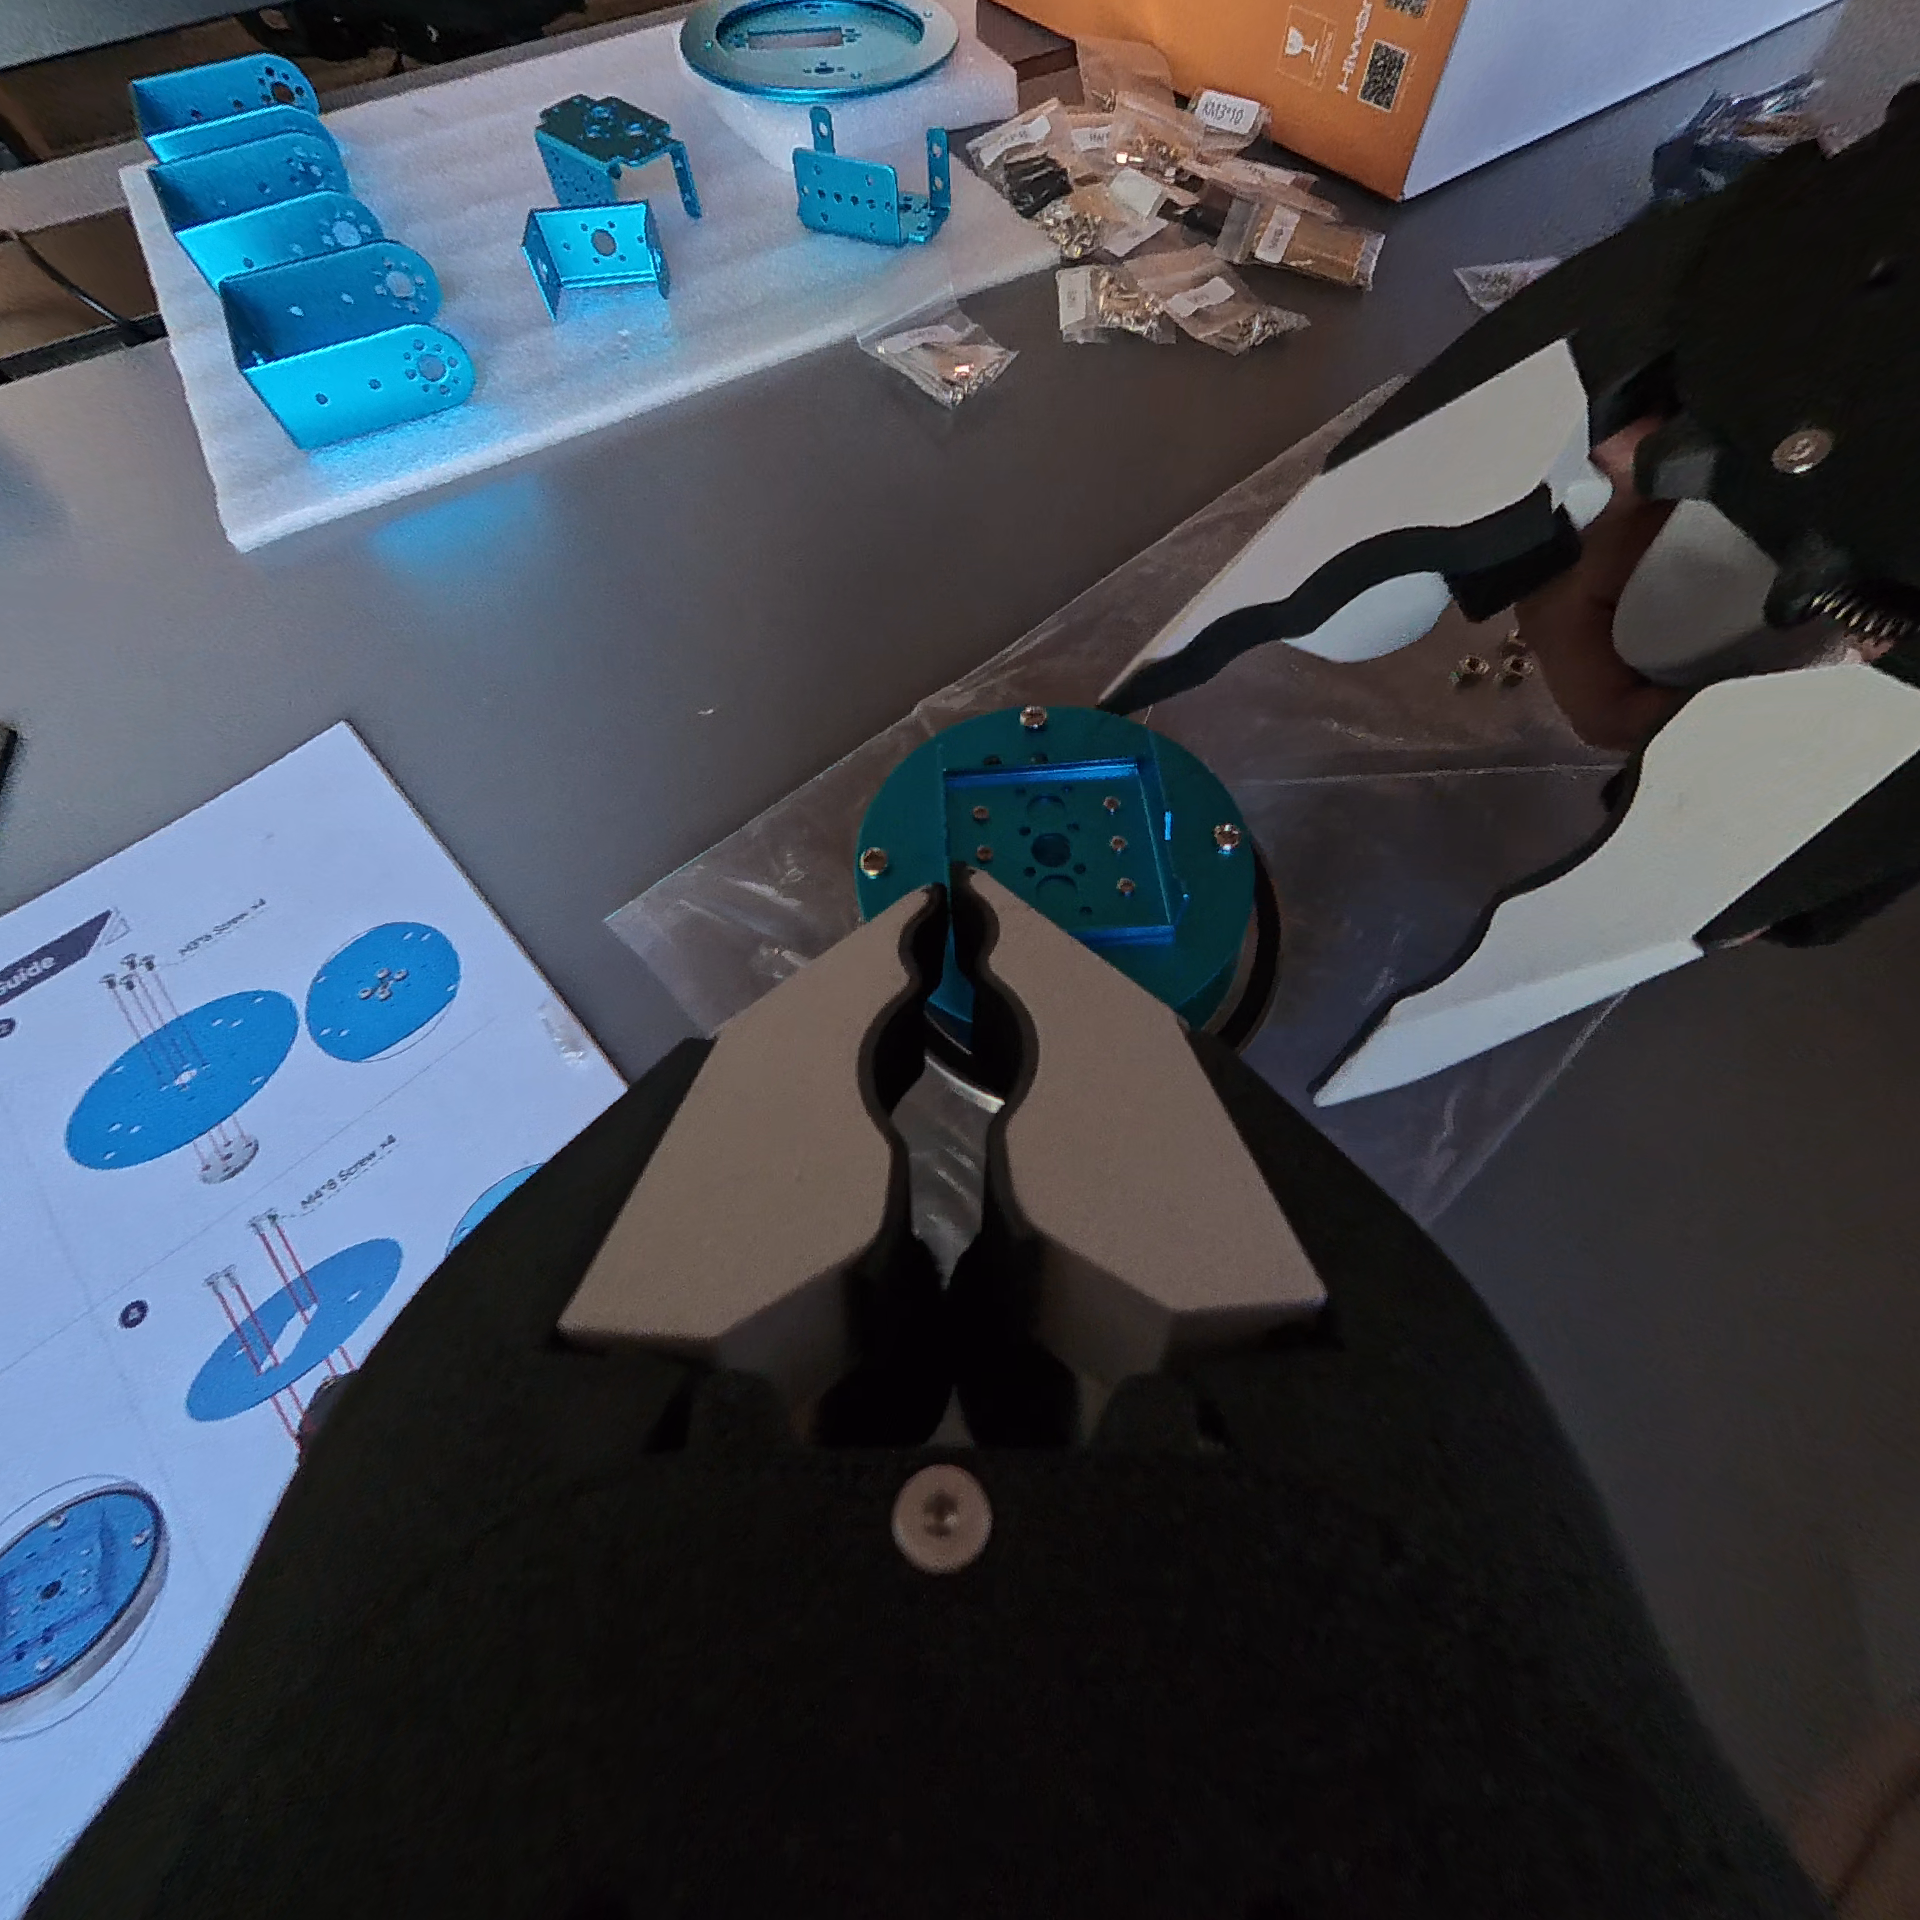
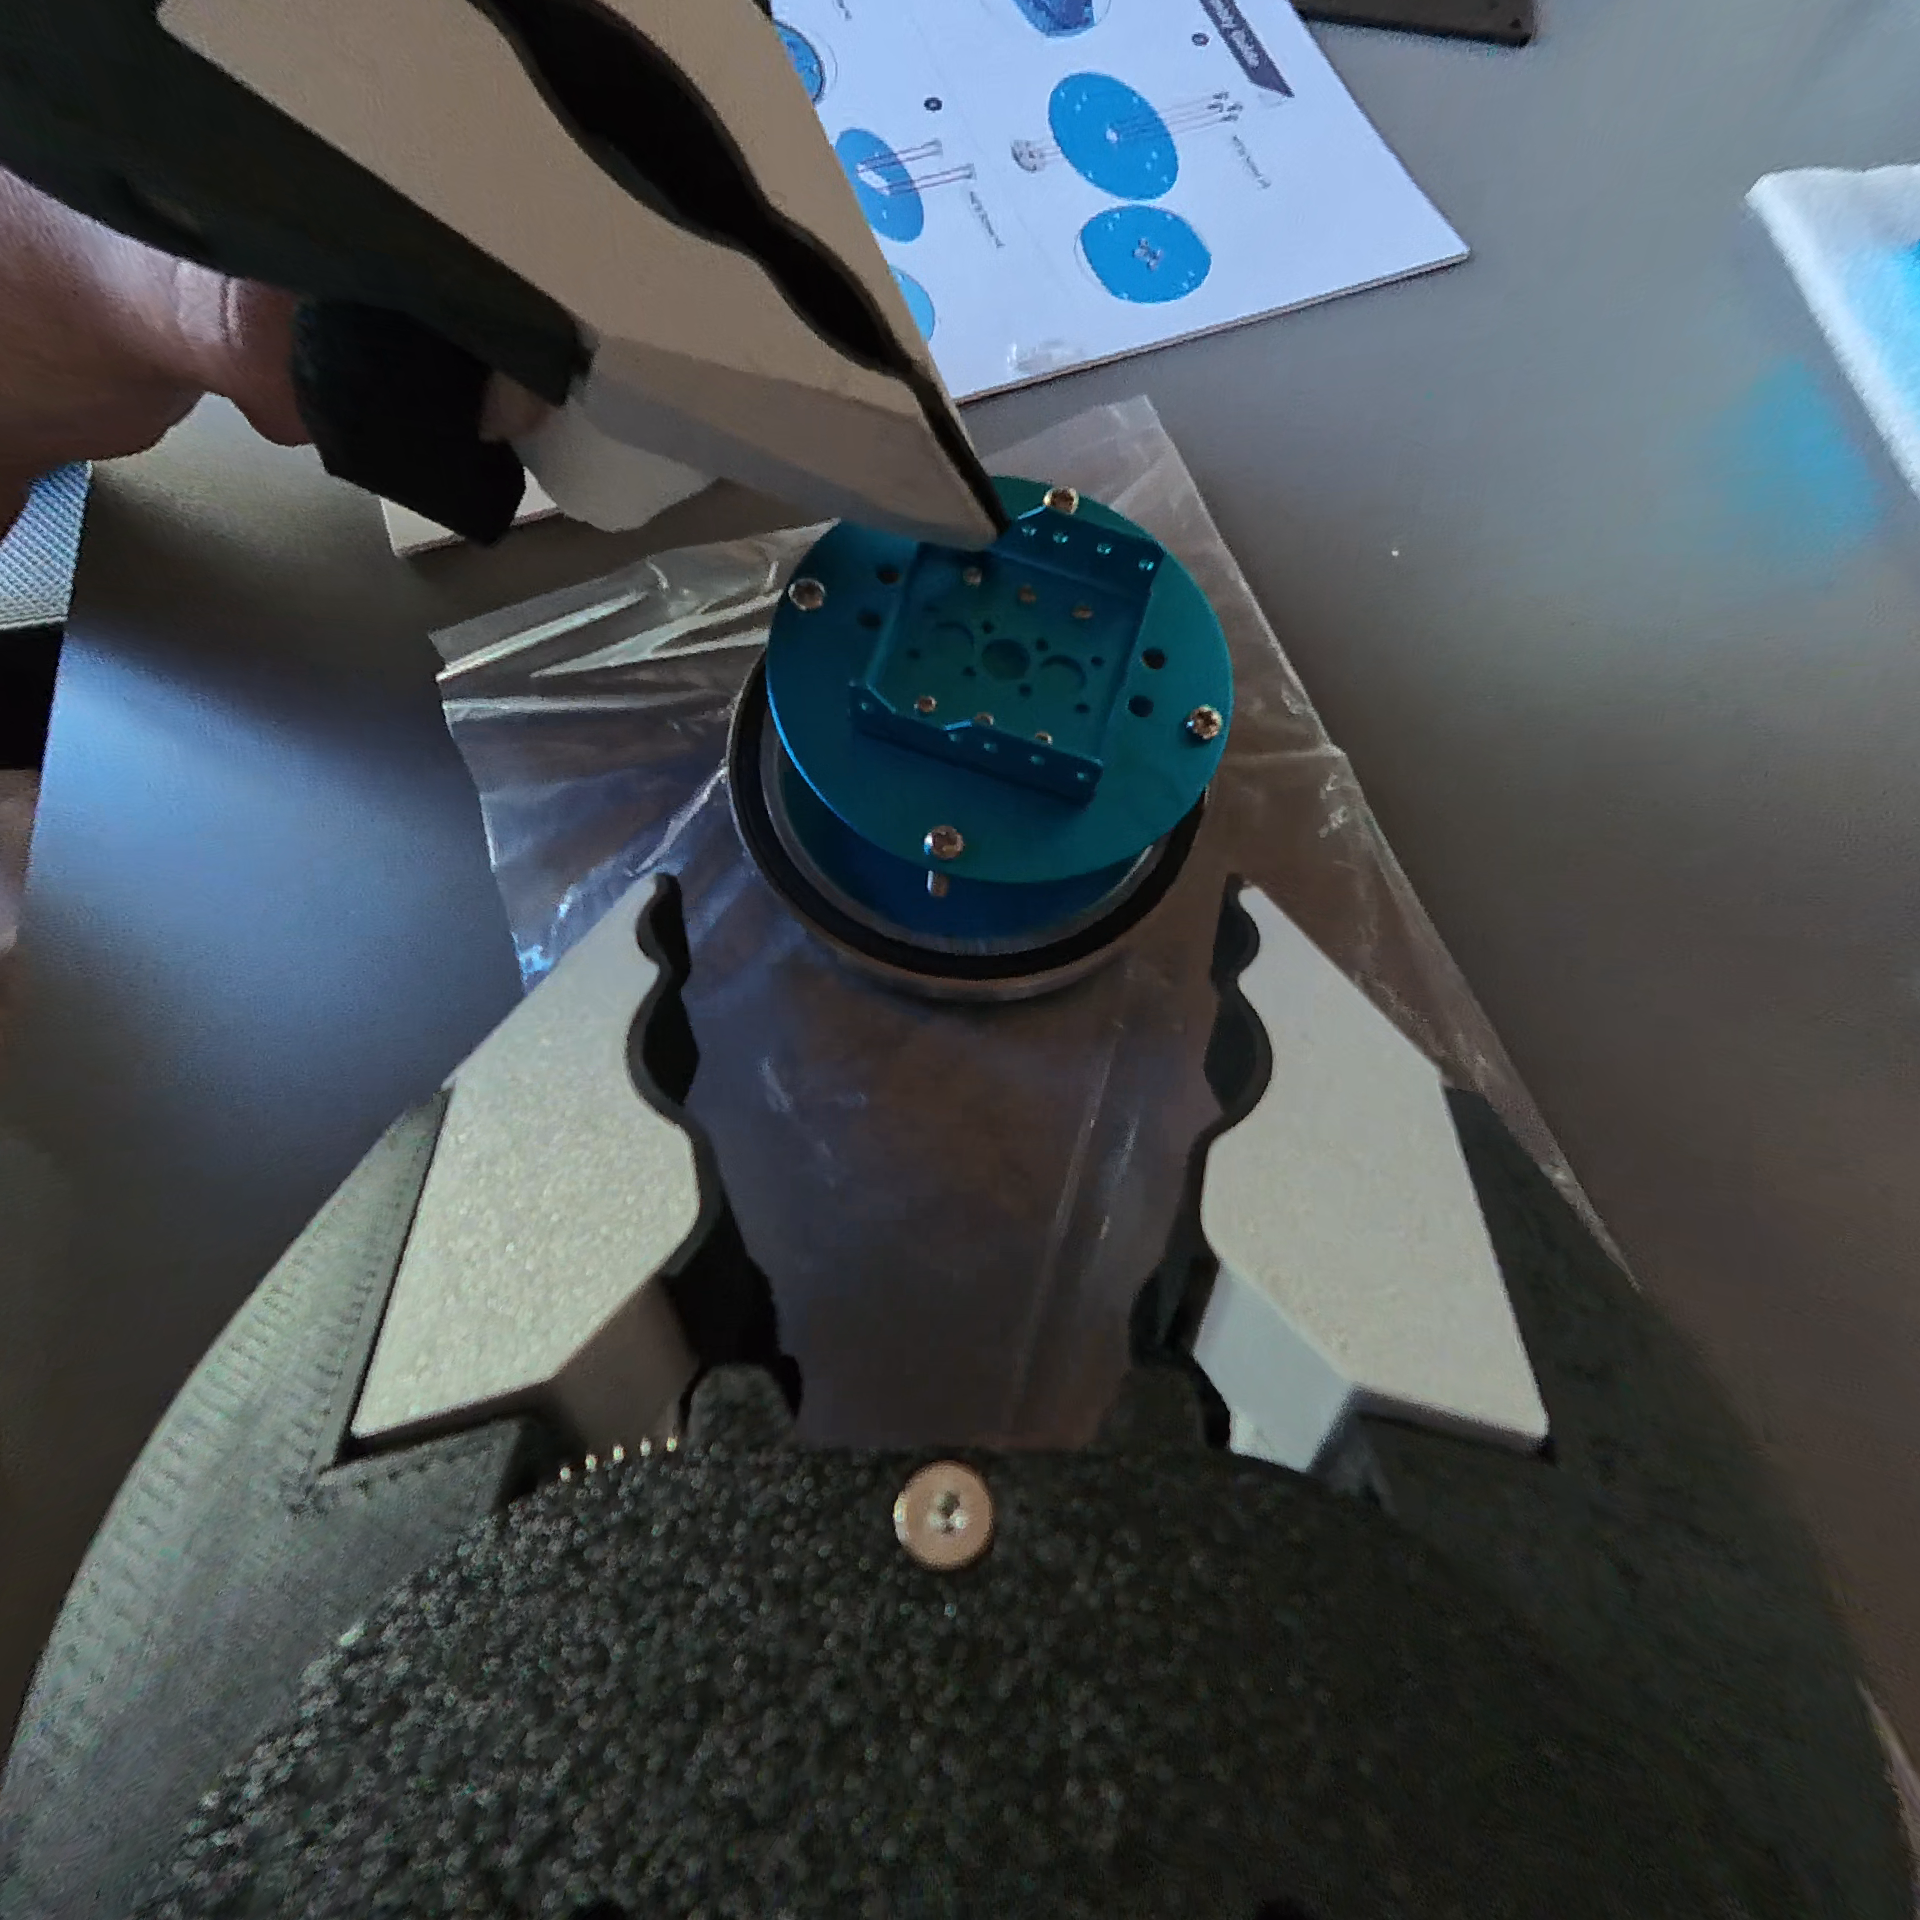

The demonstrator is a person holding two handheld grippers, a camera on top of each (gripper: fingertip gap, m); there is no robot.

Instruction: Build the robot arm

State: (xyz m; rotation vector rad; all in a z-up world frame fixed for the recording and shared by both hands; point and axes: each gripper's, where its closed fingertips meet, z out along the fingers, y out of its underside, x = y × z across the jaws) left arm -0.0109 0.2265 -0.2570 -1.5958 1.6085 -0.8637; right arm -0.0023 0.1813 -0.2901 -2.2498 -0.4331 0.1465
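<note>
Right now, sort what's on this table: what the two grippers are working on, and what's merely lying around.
In hand:
left gripper, shut, tips at the square bracket
blue round assembly with brass screws
right gripper, open, empty
clear plastic bag underneath

Lying about:
blue brackets on white foam sheet
blue ring
hardware bags
orange box
instruction sheet

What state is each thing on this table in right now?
left gripper: shut, tip at the square bracket's corner.
right gripper: open, holding nothing.
blue disc assembly: upright on a clear plastic bag.
square bracket: flat on the disc.
instruction sheet: flat, open.
screw packets: sealed, heaped.
</note>
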